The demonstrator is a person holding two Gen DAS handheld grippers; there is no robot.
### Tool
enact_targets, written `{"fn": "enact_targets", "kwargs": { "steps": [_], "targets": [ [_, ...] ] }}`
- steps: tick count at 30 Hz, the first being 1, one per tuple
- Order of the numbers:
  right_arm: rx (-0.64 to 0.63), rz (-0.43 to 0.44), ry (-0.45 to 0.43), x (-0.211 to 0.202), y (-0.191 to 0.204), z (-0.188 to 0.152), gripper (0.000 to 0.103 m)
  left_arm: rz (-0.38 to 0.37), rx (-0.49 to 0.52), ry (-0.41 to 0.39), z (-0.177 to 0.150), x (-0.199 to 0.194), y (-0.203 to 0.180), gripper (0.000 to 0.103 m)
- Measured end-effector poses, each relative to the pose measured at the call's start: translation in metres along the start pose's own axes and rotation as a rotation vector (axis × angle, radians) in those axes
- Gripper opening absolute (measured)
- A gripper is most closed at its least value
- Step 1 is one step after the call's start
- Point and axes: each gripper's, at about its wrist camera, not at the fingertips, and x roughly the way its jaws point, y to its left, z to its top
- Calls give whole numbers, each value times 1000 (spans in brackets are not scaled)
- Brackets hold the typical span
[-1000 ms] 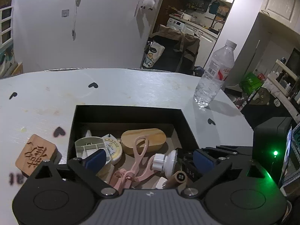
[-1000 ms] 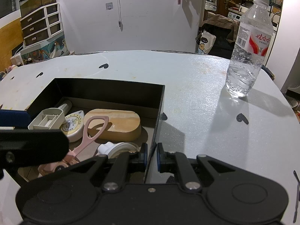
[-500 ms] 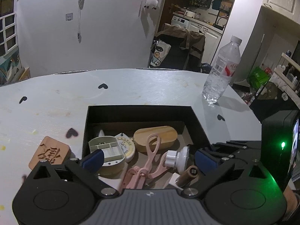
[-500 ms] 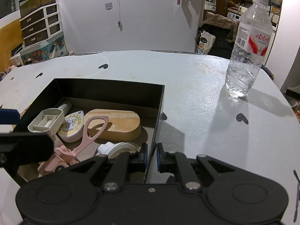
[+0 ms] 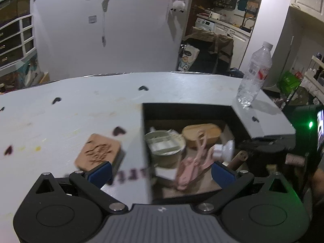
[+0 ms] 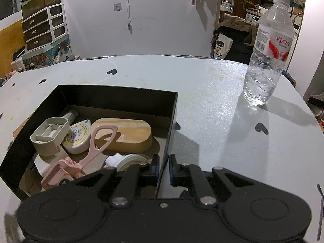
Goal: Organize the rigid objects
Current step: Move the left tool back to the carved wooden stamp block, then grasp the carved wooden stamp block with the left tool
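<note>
A black box [image 6: 121, 94] on the table holds a wooden oval block [image 6: 125, 134], a grey divided case [image 6: 49, 136], a round tape measure [image 6: 78, 136], a pink eyelash curler [image 6: 81, 162] and a white suction piece [image 6: 129, 159]. My right gripper [image 6: 163, 169] is shut on the box's right wall. My left gripper [image 5: 162, 171] is open and empty, straddling the box's left wall [image 5: 146, 141]. A carved wooden coaster [image 5: 98, 151] lies on the table left of the box, just beyond my left finger [image 5: 100, 171].
A water bottle [image 6: 267, 50] stands at the table's far right; it also shows in the left wrist view [image 5: 254, 75]. Small dark heart marks [image 6: 111, 71] dot the pale table. A black device with a green light [image 5: 309, 124] sits at the right.
My left gripper has moved left and back out of the box, so the coaster now lies just ahead of its left finger. The right gripper has stayed clamped on the box wall.
</note>
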Motion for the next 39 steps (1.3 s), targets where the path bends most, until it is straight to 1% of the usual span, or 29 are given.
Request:
{"fn": "enact_targets", "kwargs": {
  "steps": [4, 7, 13, 17, 19, 20, 23, 24, 25, 27, 29, 31, 33, 35, 39],
  "targets": [
    [-2, -1, 0, 0, 0, 0, 10, 26, -10, 19, -15, -2, 16, 103],
    [-2, -2, 0, 0, 0, 0, 10, 65, -25, 11, -26, -3, 29, 103],
    [-4, -4, 0, 0, 0, 0, 10, 122, -96, 5, -46, -1, 58, 103],
    [-4, -4, -1, 0, 0, 0, 10, 126, -135, 11, -55, 1, 72, 103],
    [-5, -4, -1, -1, 1, 0, 10, 107, -142, -1, -57, 1, 77, 103],
    [-5, -4, 0, -1, 0, 0, 10, 88, -134, -15, -57, 1, 80, 103],
    [-5, -4, 0, -1, 1, 0, 10, 22, -62, -62, -56, 6, 82, 100],
    [-4, -4, 0, -1, 1, 0, 10, 14, -35, -70, -54, 9, 83, 95],
    [-5, -4, 0, -1, 1, 0, 10, 13, -12, -76, -52, 13, 85, 94],
    [-4, -3, 0, -1, 1, 0, 10, 20, 10, -79, -47, 23, 89, 88],
    [-5, -3, 1, 0, 1, 0, 10, -1, 22, -79, -43, 35, 96, 85],
    [-6, -3, 3, 0, 1, 0, 10, -19, 38, -83, -40, 44, 100, 85],
    [-7, -4, 5, 1, 2, 0, 10, -44, 74, -104, -36, 52, 103, 85],
    [-7, -4, 5, 1, 2, 0, 10, -37, 96, -123, -33, 59, 105, 85],
    [-8, -4, 5, 1, 2, 0, 10, -33, 121, -118, -27, 75, 106, 85]
  ]
}}
